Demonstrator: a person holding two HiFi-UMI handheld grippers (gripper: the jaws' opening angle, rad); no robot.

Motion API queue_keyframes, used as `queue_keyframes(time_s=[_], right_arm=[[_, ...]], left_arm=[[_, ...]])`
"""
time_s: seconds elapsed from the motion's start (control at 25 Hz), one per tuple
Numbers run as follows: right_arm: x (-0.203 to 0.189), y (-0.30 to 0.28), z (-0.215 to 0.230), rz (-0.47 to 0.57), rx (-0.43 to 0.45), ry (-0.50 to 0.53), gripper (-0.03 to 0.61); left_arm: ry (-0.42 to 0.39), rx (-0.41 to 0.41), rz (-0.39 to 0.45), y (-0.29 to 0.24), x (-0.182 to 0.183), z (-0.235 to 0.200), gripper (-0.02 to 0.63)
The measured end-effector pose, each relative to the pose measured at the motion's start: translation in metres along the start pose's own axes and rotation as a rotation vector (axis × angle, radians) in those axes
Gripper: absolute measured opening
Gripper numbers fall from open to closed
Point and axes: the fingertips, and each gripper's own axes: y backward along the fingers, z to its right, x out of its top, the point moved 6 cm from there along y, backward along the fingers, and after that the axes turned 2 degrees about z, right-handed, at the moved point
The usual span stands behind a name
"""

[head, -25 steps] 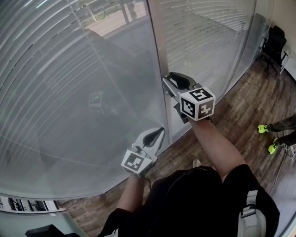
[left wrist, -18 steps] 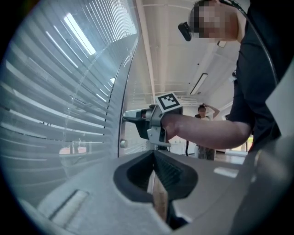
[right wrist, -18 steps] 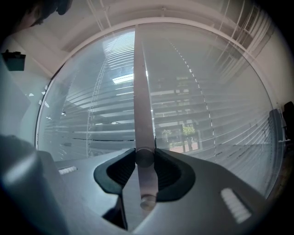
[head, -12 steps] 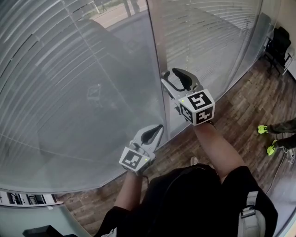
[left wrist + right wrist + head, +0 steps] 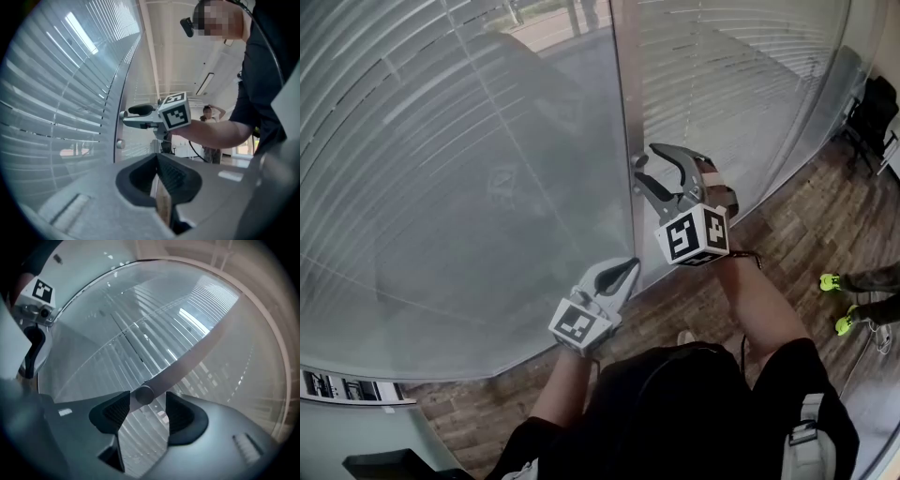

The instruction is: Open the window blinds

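Just opened wide — jaws of right hand-held gripper [image 5: 147,411], with round knob [image 5: 144,394] of window frame [image 5: 625,122] between them. Lower, shut with nothing inside — left hand-held gripper [image 5: 623,272]. Window blinds [image 5: 441,169] behind the glass.

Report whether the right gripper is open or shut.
Open: the right gripper jaws have just been opening and stand apart, the round knob between them, unclamped.

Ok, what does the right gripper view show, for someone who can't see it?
The right gripper points at a small round knob on the window frame; its fingers have just been opening and stand apart on either side of it, not squeezing. Slatted blinds fill the glass behind.
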Motion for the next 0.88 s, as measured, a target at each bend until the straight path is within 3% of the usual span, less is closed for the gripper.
queue_keyframes(time_s=[0.16,0.32,0.56,0.88], right_arm=[[0.004,-0.003,-0.005,-0.013,0.008,0.181,0.245],[0.005,-0.006,-0.009,-0.018,0.013,0.283,0.227],[0.002,-0.009,-0.01,-0.045,0.029,0.353,0.129],[0.004,-0.012,-0.011,-0.052,0.018,0.321,0.126]], left_arm=[[-0.011,0.009,0.014,-0.004,-0.003,0.001,0.005],[-0.021,0.013,-0.005,-0.004,0.001,0.002,0.005],[0.004,0.011,-0.017,-0.002,0.009,0.009,0.005],[-0.026,0.017,-0.001,0.005,0.006,0.002,0.005]])
